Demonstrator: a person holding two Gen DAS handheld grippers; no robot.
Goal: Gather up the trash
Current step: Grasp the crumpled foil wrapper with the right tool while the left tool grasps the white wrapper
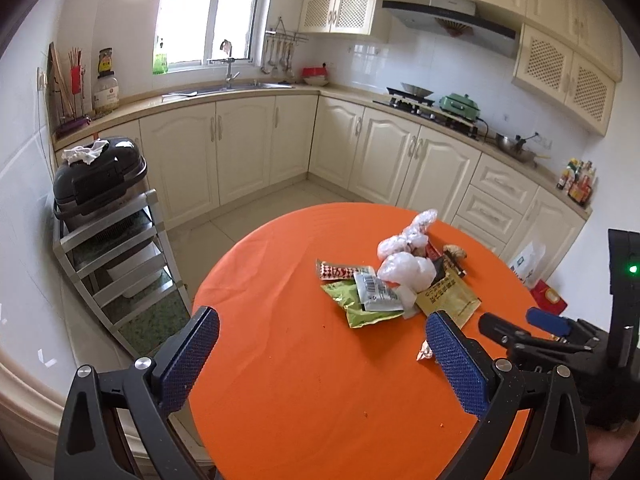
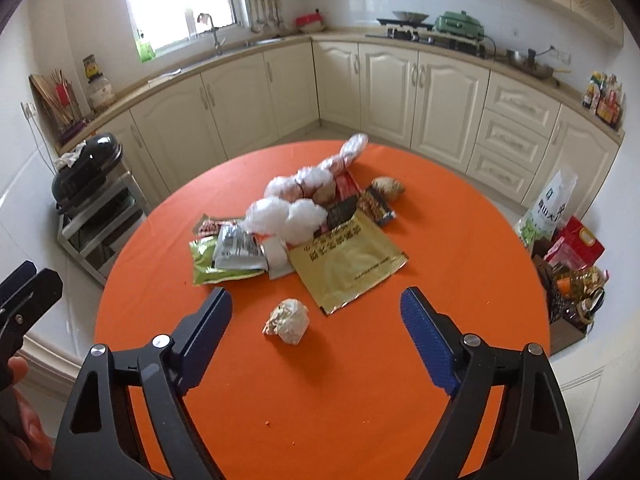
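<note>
You had the right gripper (image 2: 316,312) angled down over the orange table (image 2: 360,400), jaws wide apart with nothing pressed between them, and the crumpled paper ball (image 2: 287,321) sat on the cloth right in the gap ahead of the fingertips, on your side of the gold foil pouch (image 2: 348,268). That ball looked feather-light and soft, so it would probably squash rather than resist; a pinch across its fat middle seemed the safest hold, since it could skate on the smooth cloth if only nudged. Just beyond the ball, the pouch lay flat and looked slick and thin, best lifted by its curled near corner, judging by the sheen. Behind the pouch, the white crinkled plastic bags (image 2: 286,216) bunched up loosely, likely springy and easy to snag anywhere. To the left of the pouch, the green wrapper (image 2: 208,268) and silver packet (image 2: 236,250) overlapped each other, so pulling one might drag its neighbour. The left gripper (image 1: 322,354) was also spread open and empty, hovering over the near left side of the table, well short of the pouch. Bare cloth ran all around the ball toward you, giving free room to come down, but the table edge curved away close on both sides, with boxes and bottles (image 2: 576,264) crowded on the floor past the pouch's right.
</note>
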